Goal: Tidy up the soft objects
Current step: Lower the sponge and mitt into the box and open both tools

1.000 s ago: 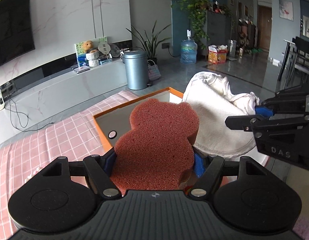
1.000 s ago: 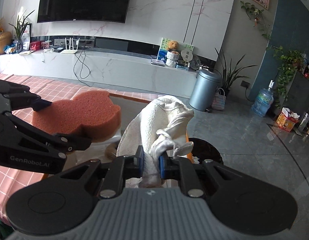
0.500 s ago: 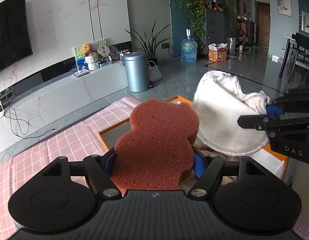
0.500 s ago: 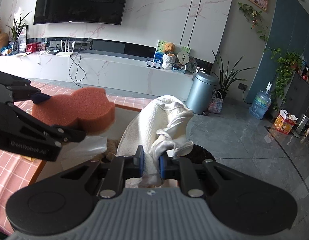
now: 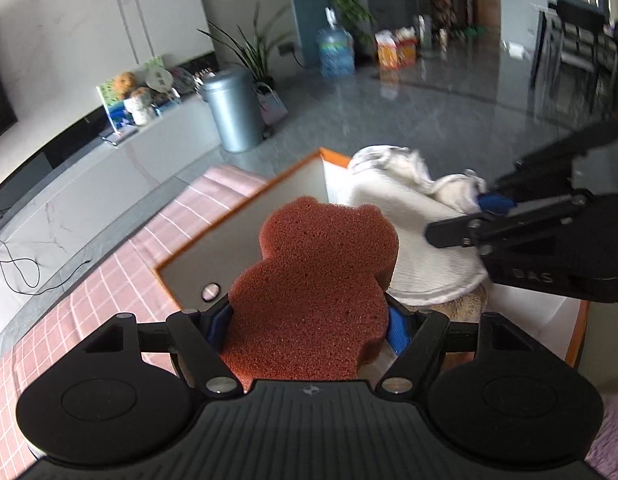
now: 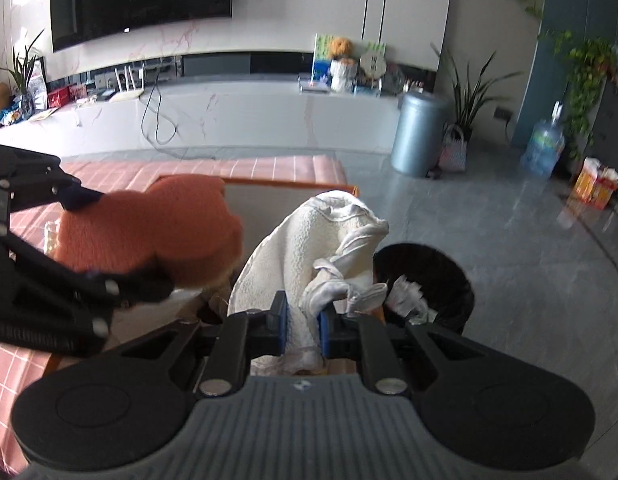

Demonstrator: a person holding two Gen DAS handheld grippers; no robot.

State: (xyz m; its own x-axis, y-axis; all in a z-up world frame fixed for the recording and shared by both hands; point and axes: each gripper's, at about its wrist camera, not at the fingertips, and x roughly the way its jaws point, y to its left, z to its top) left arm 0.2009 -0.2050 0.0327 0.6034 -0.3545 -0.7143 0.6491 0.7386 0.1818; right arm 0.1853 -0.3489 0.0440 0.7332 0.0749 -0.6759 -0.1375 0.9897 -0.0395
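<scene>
My left gripper [image 5: 309,326] is shut on a rust-red bear-shaped sponge [image 5: 313,292] and holds it over the near left part of an orange-rimmed box [image 5: 245,208]. My right gripper [image 6: 303,330] is shut on a white fluffy towel [image 6: 305,248] and holds it over the right side of the same box [image 6: 285,182]. In the left wrist view the towel [image 5: 421,248] hangs to the right of the sponge with the right gripper [image 5: 485,208] pinching its top. In the right wrist view the sponge [image 6: 149,228] and left gripper [image 6: 81,240] are at the left.
The box stands on a pink checked tablecloth [image 5: 109,280] at the table's end. A brown furry thing [image 5: 465,304] lies inside the box under the towel. A black waste bin [image 6: 425,284] with paper stands on the floor beyond the table. A grey metal bin [image 6: 417,132] stands farther off.
Both grippers have dropped and tilted down toward the box, bringing the sponge and towel closer to its inside. Both holds are unchanged.
</scene>
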